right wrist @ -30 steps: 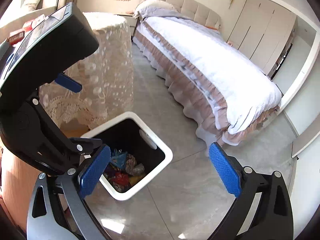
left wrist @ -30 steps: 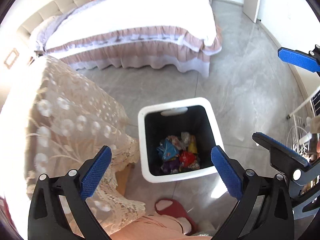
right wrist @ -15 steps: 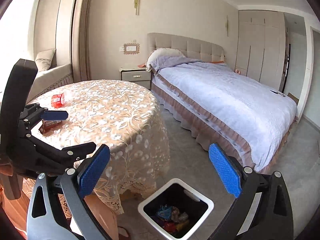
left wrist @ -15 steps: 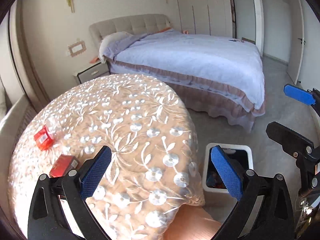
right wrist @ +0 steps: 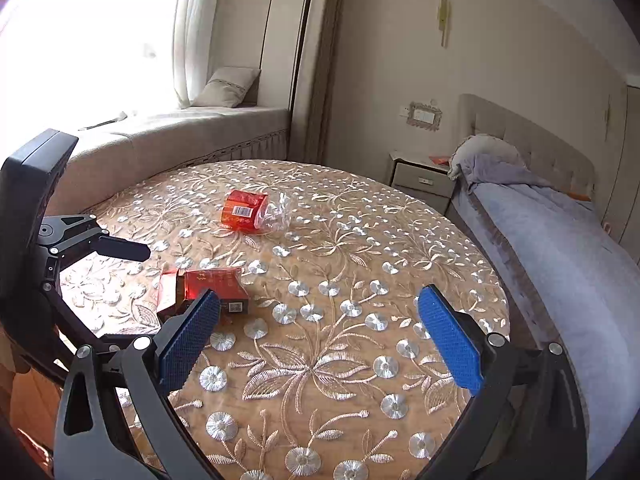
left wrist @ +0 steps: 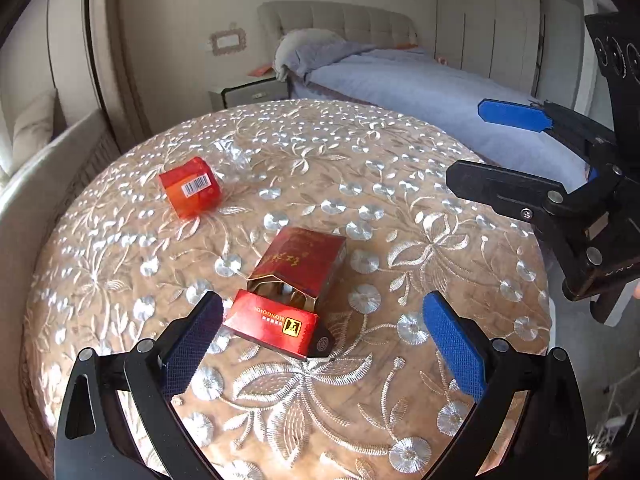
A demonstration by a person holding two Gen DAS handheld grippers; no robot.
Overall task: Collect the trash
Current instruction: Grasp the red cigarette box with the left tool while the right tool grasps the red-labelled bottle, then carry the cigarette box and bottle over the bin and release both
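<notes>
An open red cigarette box (left wrist: 294,288) lies on the round embroidered table (left wrist: 400,208), lid flipped toward me. My left gripper (left wrist: 320,344) is open and empty, hovering just above the box's lid end. A crumpled orange-red pack (left wrist: 191,192) with clear plastic wrap (left wrist: 236,156) lies farther left. In the right wrist view the box (right wrist: 212,286) sits behind the left fingertip, and the orange pack (right wrist: 244,210) lies mid-table. My right gripper (right wrist: 316,340) is open and empty above the table. It also shows in the left wrist view (left wrist: 508,148) at the right.
A bed (left wrist: 440,88) stands to the right of the table, with a nightstand (right wrist: 424,180) by its head. A window seat with a cushion (right wrist: 224,88) runs behind the table. The left gripper's body (right wrist: 48,248) fills the left edge of the right wrist view.
Both grippers swung up from the white bin on the floor to over the table. The left gripper came down close to the red cigarette box. The bin is out of view.
</notes>
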